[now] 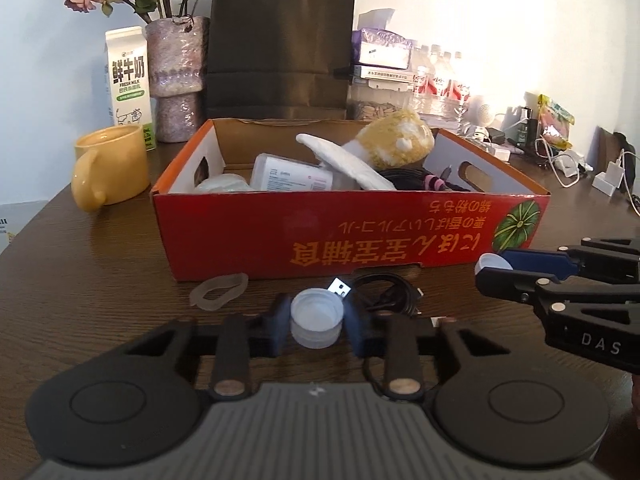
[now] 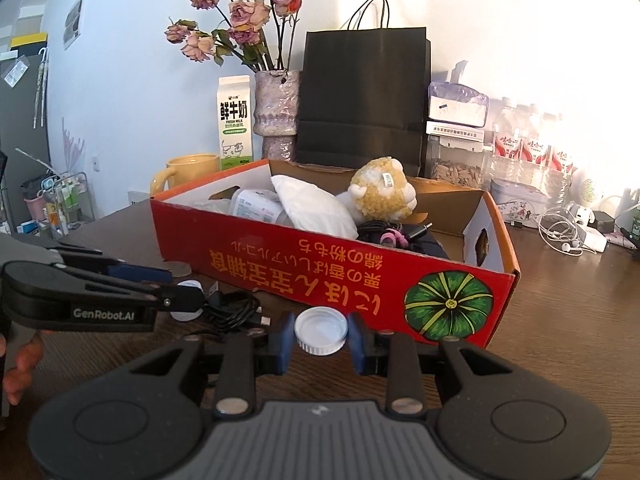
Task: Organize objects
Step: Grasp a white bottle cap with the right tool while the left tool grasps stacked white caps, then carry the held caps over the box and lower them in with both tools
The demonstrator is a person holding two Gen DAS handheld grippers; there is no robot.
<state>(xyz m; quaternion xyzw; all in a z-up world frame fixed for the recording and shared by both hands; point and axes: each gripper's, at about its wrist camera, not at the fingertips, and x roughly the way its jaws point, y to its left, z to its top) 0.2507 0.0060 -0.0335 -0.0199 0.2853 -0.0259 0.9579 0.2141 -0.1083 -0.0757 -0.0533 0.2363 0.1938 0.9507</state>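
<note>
1. In my left wrist view the cable [image 1: 384, 296] lies in the lower middle, half hidden behind the small jar [image 1: 316, 322], and only its bright plug shows clearly.
2. The contents of the red box [image 1: 320, 232] are partly masked by its front wall; I can make out a plush toy [image 1: 394, 140] and a white pouch [image 1: 344, 160], little else.
3. My left gripper [image 1: 316, 326] has its blue pads pressed against the jar's sides, low in the frame, just before the box.
4. In the right wrist view, my right gripper [image 2: 320, 336] pinches a white cap [image 2: 321, 330] at lower centre, close to the box front.
5. A hand [image 2: 18, 364] is cut off at the left edge.
</note>
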